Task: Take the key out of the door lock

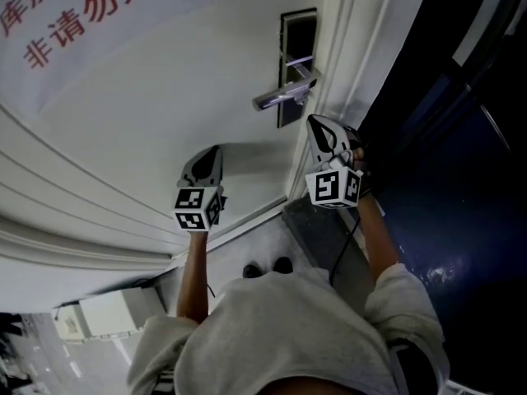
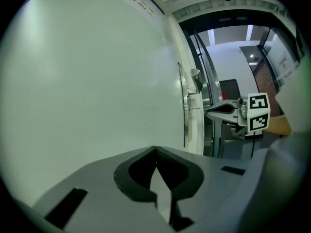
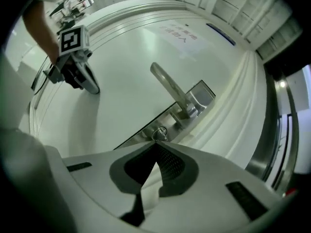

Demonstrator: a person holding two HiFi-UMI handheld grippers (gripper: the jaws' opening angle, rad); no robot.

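The key [image 3: 159, 131] sits in the cylinder at the low end of the lock plate [image 3: 201, 95], under the lever handle [image 3: 167, 84], on the right side of the white door [image 1: 165, 97]. The right gripper [image 3: 155, 143] has its jaws pressed together, with the tips right at the key. I cannot tell if they pinch it or only touch it. To do this step well, I think the jaws should grip the key head flat and firmly, then pull straight back along the shaft without tilting, so it does not jam. Further left, the left gripper [image 2: 156, 149] is clenched on nothing, near the bare door.
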